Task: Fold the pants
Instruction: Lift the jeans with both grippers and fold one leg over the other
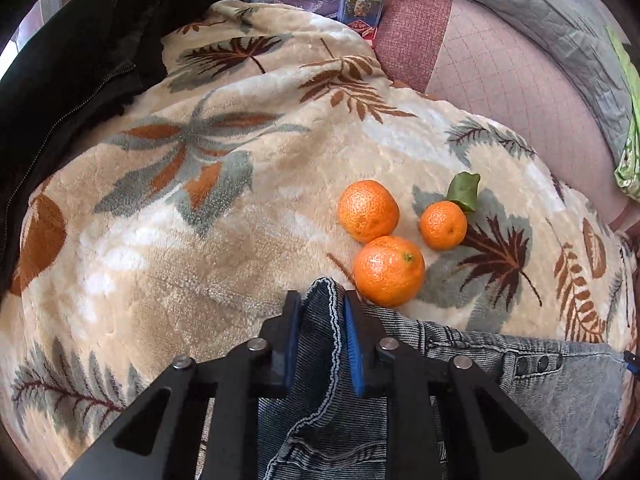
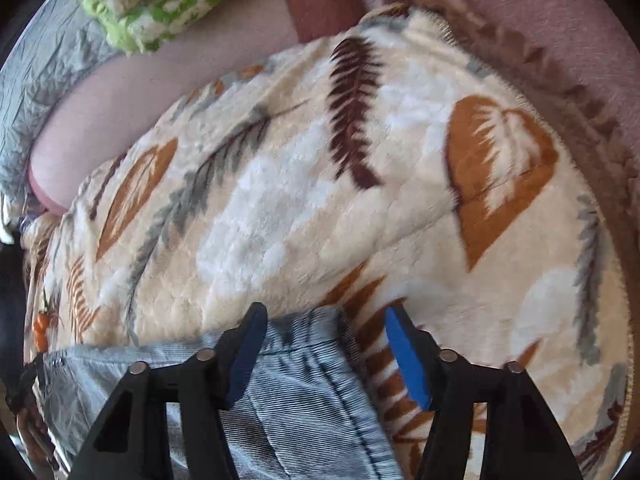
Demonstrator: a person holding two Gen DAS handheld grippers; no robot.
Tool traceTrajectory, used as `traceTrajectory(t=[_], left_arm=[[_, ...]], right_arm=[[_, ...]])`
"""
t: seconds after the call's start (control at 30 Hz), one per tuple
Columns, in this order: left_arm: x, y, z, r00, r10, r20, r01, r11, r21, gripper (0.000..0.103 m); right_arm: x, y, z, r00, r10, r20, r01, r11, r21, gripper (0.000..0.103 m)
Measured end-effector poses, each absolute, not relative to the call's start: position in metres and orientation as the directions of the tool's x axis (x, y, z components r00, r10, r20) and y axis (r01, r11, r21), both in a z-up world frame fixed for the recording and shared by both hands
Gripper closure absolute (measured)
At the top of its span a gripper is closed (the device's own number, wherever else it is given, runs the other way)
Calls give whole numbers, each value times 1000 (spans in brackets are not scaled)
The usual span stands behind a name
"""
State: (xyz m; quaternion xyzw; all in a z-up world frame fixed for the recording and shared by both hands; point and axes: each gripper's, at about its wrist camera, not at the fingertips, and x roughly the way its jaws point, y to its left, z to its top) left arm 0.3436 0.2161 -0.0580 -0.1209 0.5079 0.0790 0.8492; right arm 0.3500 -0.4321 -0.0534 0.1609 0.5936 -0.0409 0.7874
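Grey-blue denim pants lie on a beige leaf-patterned blanket. My left gripper is shut on a bunched corner of the pants' waistband, its blue pads pressing the fabric. In the right wrist view the pants lie under and between the fingers of my right gripper. Its jaws stand wide apart, with the waist corner between them and not pinched. The blue pads are clear of the cloth on the right side.
Three oranges, one with a leaf, sit on the blanket just beyond the left gripper. A black jacket lies at the far left. A small printed box is at the back. Green-patterned cloth and a grey quilt lie beyond the blanket.
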Motion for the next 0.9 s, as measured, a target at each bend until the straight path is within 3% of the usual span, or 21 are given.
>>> traceTrajectory(t=[0.1,0.13,0.4,0.57,0.67,0.77,0.9], left_arm=[[344,210,-53,467,31,-884,-239,966,-93,93],[342,209,-49,473,33,-881,-238,967,-92,93],[287,204,21,609,-31,-792,-171,971,-169,94],[190,210,83,727,-110,-678,-85,965,-247,94],[126,220,93,747,-152,-647,-43,960,-276,94],[73,231,67,709,-185,-681,-14,961,-275,94],[40,242,4,544,-170,-822,-7,978,-207,87]], right_arm=[[351,-422,-51,301,106,-948,225,958,178,83],[349,-418,-47,307,91,-947,213,963,162,84],[302,-418,33,468,87,-879,170,968,186,85],[236,-420,88,568,116,-815,124,967,224,85],[174,-424,103,618,162,-770,71,963,259,84],[115,-429,89,608,195,-770,41,961,275,84],[51,-432,25,455,242,-857,37,956,290,77]])
